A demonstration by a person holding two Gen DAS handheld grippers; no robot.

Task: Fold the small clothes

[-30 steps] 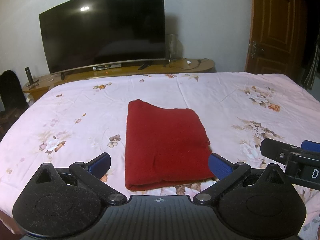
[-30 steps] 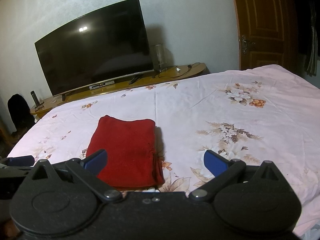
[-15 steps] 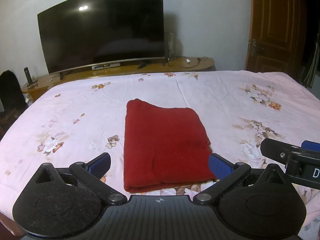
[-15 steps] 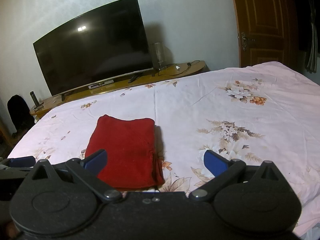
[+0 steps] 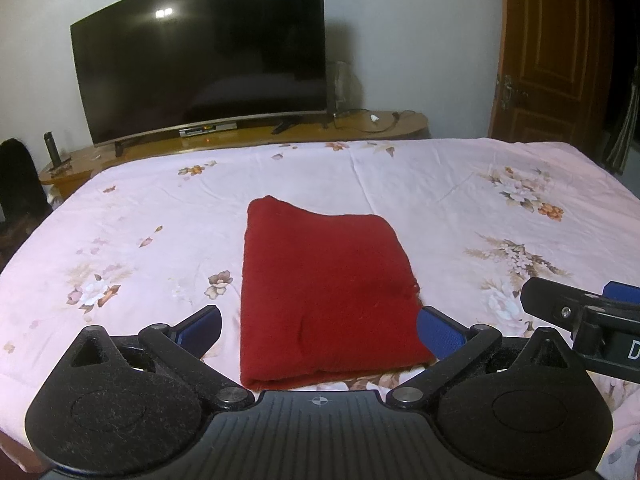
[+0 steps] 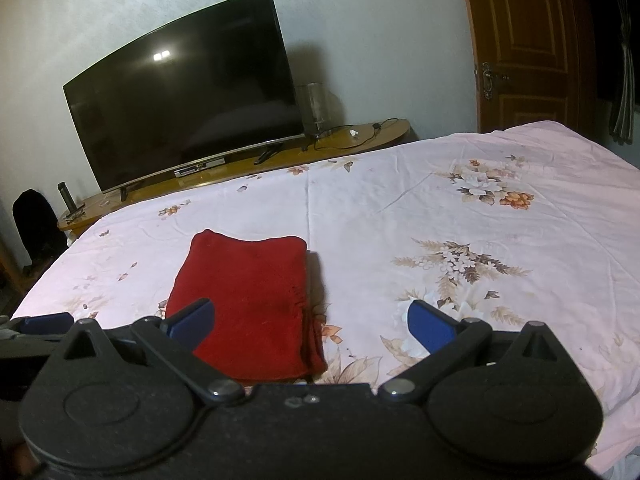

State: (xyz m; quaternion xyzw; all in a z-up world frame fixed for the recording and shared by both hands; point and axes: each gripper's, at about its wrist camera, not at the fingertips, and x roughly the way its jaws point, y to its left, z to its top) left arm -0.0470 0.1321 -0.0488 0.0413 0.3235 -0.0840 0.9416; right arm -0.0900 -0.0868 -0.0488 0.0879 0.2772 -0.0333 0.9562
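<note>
A red cloth [image 5: 324,292] lies folded into a rectangle on the pink floral bedsheet [image 5: 460,200]; it also shows in the right wrist view [image 6: 248,296]. My left gripper [image 5: 320,328] is open and empty, held just short of the cloth's near edge. My right gripper [image 6: 312,320] is open and empty, near the cloth's near right corner. The right gripper's finger shows at the right edge of the left wrist view [image 5: 576,308].
A large dark TV [image 5: 204,60] stands on a low wooden stand [image 5: 248,140] beyond the bed's far edge. A wooden door [image 5: 548,52] is at the back right. A dark object [image 5: 16,184] sits at the far left.
Both grippers have drawn back and up a little from the cloth. The cloth has not moved and both stay open.
</note>
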